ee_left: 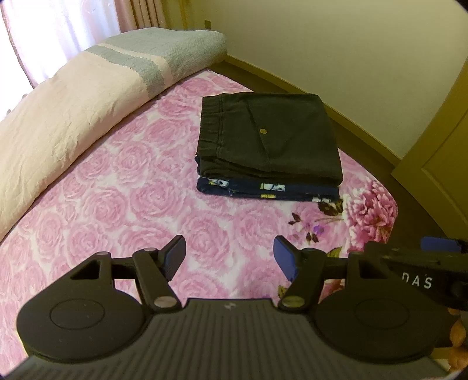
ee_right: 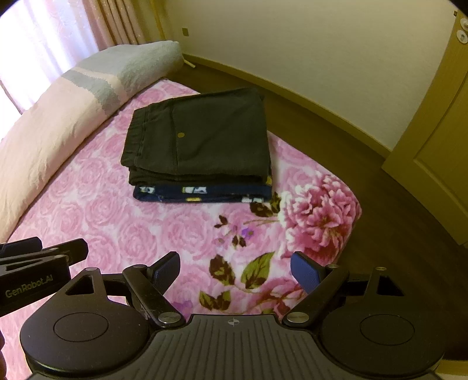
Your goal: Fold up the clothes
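Observation:
Folded dark grey trousers [ee_left: 272, 137] [ee_right: 201, 140] with a small brass button lie on top of a folded navy patterned garment [ee_left: 269, 190] [ee_right: 201, 194], making a neat stack on the pink rose blanket [ee_left: 122, 204] [ee_right: 117, 216]. My left gripper [ee_left: 229, 257] hovers open over the blanket, well short of the stack, with nothing between its blue pads. My right gripper [ee_right: 235, 270] is also open and empty, above the blanket's flowered corner. Each gripper shows at the edge of the other's view: the right one [ee_left: 424, 263], the left one [ee_right: 44, 257].
A rolled cream and grey-blue quilt [ee_left: 73, 111] [ee_right: 73, 96] lies along the bed's left side under pink curtains [ee_right: 111, 23]. Dark wood floor [ee_right: 395, 210] runs beyond the bed's right corner. A cream wall and a door [ee_right: 438, 131] stand at the right.

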Demonstrator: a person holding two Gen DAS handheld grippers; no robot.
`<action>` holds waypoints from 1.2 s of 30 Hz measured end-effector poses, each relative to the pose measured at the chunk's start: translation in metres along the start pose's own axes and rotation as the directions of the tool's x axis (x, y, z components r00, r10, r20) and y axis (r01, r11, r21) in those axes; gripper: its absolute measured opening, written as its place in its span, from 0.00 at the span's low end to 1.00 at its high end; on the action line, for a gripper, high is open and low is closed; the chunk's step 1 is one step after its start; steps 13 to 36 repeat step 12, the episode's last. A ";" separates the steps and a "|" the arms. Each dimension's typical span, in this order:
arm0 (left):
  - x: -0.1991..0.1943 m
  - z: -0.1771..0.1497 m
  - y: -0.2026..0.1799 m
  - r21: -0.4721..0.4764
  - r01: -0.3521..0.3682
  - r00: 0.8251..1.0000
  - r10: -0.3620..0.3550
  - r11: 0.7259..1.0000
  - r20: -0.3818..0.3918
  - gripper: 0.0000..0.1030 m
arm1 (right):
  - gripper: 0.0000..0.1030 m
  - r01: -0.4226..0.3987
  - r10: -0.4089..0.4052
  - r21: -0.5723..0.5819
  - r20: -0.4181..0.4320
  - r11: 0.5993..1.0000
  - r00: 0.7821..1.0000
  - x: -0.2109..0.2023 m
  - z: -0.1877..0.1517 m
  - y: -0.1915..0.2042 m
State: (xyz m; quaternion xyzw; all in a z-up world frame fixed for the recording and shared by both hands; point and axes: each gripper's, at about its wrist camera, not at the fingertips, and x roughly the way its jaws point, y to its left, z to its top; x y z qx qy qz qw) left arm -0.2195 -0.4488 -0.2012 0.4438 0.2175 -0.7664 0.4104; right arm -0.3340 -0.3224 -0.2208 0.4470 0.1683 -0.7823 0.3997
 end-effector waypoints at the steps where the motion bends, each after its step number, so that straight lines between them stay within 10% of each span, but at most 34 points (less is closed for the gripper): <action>1: 0.000 0.000 -0.001 0.000 0.000 1.000 0.000 1.000 0.002 0.61 | 0.83 0.000 0.000 0.000 0.001 1.000 1.000 0.000 0.000 0.000; 36: -0.006 0.003 -0.012 0.001 -0.010 0.999 0.010 1.000 0.045 0.61 | 0.83 -0.018 0.018 -0.023 0.014 1.000 1.000 -0.002 0.004 -0.005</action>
